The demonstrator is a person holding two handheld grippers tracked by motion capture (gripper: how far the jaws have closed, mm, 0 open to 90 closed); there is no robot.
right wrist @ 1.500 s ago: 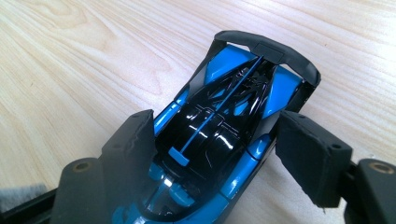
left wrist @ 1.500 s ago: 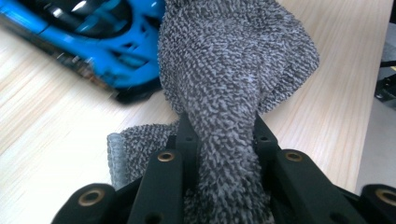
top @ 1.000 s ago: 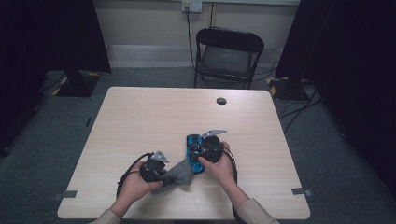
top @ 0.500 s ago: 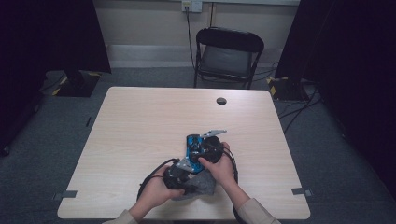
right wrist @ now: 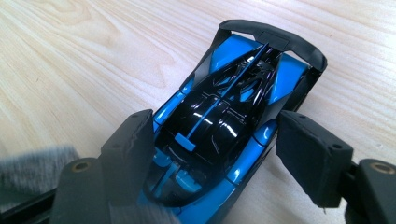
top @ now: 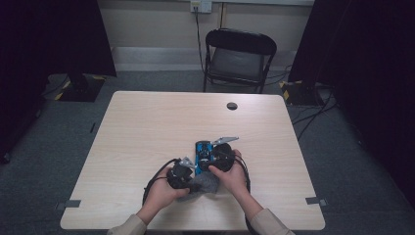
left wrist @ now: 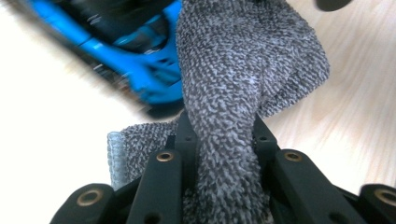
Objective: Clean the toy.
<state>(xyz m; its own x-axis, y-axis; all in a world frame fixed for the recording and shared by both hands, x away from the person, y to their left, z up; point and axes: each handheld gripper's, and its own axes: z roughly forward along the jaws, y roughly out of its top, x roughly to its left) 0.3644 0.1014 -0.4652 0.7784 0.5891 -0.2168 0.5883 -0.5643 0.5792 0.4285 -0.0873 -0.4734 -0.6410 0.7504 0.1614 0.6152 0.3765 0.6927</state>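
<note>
In the high view, the left gripper point(top: 182, 172) and the right gripper point(top: 218, 155) met in the lower centre of the table point(top: 147, 127). In the left gripper view its jaws were clamped on a grey cloth point(left wrist: 243, 84), the blue toy car point(left wrist: 140, 65) lying upper left. In the right gripper view, the car point(right wrist: 224, 126) sat between the pads point(right wrist: 128, 144), seemingly gripped at its sides; wiping probably needed this firm hold and light strokes.

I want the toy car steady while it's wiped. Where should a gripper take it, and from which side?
Across the car's narrow black middle, from the nose end, one jaw on each flank, as the right gripper does. The flanks run near parallel there; the rear wing flares wide.
</note>
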